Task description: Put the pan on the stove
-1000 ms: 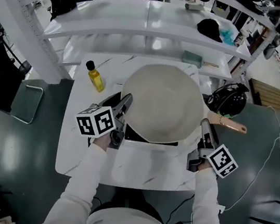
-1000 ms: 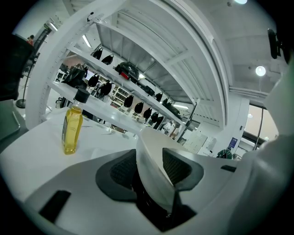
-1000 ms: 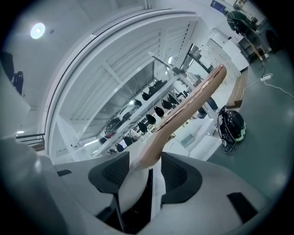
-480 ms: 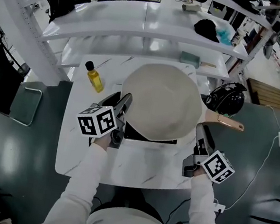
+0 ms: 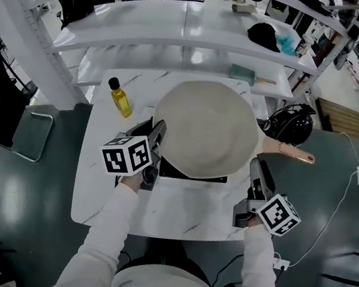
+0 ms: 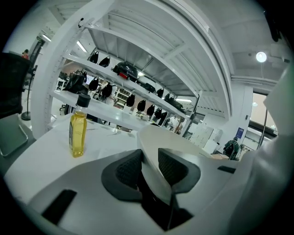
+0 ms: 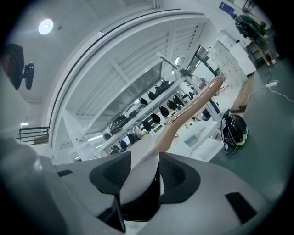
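Bright, even indoor light; sharp overhead picture.
Both gripper views bulge, edges black; a ceiling lamp (image 6: 261, 57) flares upper right.

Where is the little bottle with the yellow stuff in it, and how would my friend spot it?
Look for the white table with the big cream pan in the middle. The bottle stands upright near the table's far left corner, just left of the pan and not touching it. It is the only small yellow thing there, full of yellow liquid with a black cap on top.
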`<state>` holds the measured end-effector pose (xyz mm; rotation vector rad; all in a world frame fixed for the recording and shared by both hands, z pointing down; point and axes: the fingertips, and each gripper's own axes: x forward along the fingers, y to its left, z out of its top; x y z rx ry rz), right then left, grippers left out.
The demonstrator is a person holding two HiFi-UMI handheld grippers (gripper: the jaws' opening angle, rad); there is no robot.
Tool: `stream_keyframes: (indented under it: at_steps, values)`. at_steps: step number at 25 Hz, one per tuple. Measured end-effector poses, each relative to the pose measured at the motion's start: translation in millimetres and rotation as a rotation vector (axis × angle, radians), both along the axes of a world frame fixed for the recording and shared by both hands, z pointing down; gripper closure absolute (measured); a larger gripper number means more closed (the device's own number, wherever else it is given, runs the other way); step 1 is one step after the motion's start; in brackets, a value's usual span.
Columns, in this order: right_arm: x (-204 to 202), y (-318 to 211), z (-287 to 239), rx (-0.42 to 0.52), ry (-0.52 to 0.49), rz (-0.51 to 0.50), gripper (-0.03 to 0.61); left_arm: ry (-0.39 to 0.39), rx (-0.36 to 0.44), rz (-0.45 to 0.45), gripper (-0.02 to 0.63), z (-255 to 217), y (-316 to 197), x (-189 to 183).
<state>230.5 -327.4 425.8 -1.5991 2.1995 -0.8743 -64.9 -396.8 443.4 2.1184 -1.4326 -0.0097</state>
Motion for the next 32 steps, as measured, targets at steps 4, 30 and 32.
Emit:
stream_keyframes:
  at_steps: [4,30,32]
  values:
    - [1,1,3,-0.003,-0.003,0.001,0.374,-0.032,-0.015,-0.020,0.503,1,4,-1]
    - [-38,25,-24,0.067,0.120,-0.076,0.404,0.040,0.039,-0.081,0.472,-13,38,-12]
    - [-44,29,-29,0.081,0.142,-0.086,0.426,0.056,0.048,-0.099,0.472,-18,41,-18]
